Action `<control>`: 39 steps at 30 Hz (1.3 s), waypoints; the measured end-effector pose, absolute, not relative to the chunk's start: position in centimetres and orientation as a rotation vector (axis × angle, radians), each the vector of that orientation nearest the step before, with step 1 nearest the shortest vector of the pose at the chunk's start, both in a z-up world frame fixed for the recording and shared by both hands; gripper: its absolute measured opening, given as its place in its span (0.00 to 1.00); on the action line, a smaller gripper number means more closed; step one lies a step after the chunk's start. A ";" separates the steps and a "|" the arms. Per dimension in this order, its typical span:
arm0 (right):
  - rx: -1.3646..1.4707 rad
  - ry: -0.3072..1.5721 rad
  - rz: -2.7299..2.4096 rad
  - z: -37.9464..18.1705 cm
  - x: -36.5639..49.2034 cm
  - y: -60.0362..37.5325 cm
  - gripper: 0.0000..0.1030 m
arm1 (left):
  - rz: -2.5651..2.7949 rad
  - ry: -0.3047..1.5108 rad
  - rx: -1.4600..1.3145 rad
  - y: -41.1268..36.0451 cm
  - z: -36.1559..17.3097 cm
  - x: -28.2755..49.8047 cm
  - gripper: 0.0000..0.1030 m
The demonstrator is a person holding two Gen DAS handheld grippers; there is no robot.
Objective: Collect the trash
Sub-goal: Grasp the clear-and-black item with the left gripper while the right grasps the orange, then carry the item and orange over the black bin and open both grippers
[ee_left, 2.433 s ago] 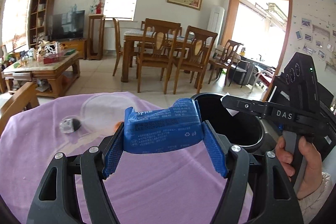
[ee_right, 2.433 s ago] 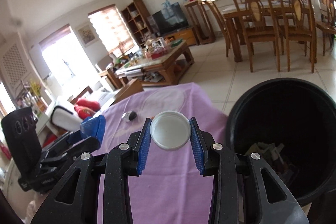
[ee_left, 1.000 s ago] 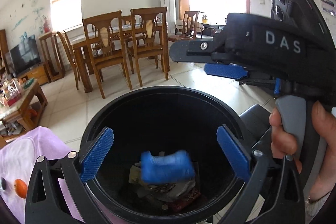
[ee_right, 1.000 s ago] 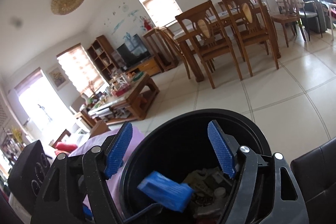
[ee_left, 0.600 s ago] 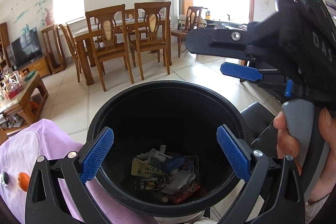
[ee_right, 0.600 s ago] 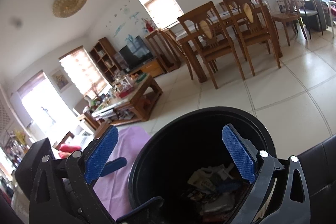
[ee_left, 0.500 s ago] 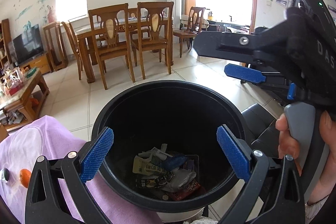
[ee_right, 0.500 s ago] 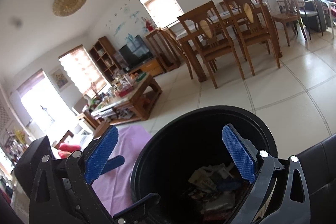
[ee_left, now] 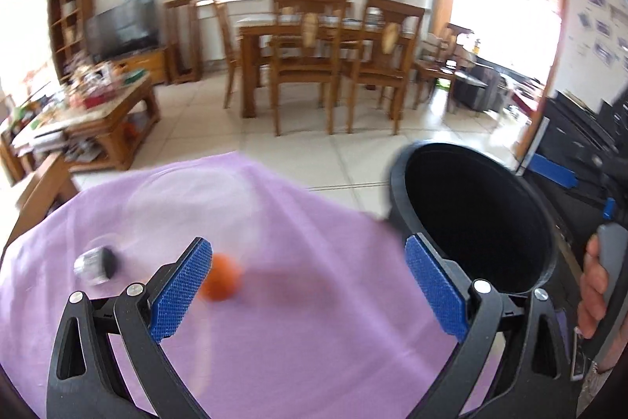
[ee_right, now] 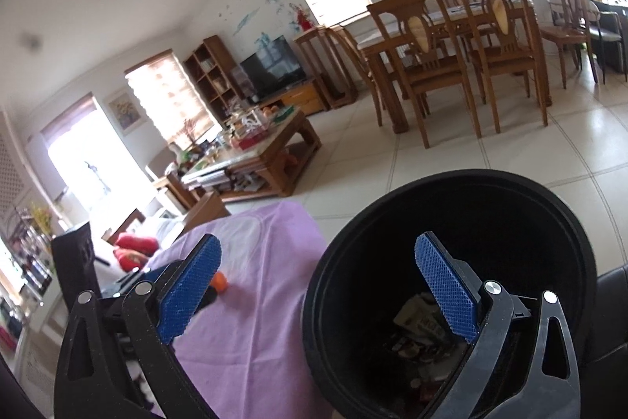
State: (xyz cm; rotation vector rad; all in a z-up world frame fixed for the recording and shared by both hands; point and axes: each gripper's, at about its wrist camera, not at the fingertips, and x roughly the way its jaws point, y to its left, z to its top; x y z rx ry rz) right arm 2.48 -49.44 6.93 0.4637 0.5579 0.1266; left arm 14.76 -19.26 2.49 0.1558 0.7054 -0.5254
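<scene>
A black trash bin (ee_left: 471, 222) stands at the right edge of the purple-covered table (ee_left: 294, 321); in the right wrist view the bin (ee_right: 451, 281) holds wrappers and paper at its bottom. A small orange ball (ee_left: 219, 277) and a silver-and-black piece of trash (ee_left: 96, 264) lie on the cloth. My left gripper (ee_left: 310, 293) is open and empty over the cloth, the orange ball by its left finger. My right gripper (ee_right: 318, 293) is open and empty at the bin's left rim. The orange ball (ee_right: 219, 281) shows there too.
A clear round lid or dish (ee_left: 188, 199) lies on the cloth behind the ball. A wooden coffee table (ee_left: 90, 120) and a dining table with chairs (ee_left: 325, 57) stand across the tiled floor. A black sofa (ee_right: 612, 321) is behind the bin.
My left gripper dropped the blue packet and my right the white lid into the bin. The left gripper has since swung left from over the bin to over the purple cloth.
</scene>
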 end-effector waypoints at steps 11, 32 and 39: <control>0.248 0.758 0.282 4.4 10.3 -35.4 0.95 | -0.259 0.860 0.059 -8.1 -0.7 23.1 0.95; -0.083 0.922 0.232 -2.2 18.1 -22.7 0.44 | -0.228 0.896 0.134 -6.5 -2.4 24.2 0.53; 0.033 0.921 0.268 -2.1 17.9 -24.5 0.36 | -0.243 0.886 0.100 -5.6 -2.0 24.2 0.53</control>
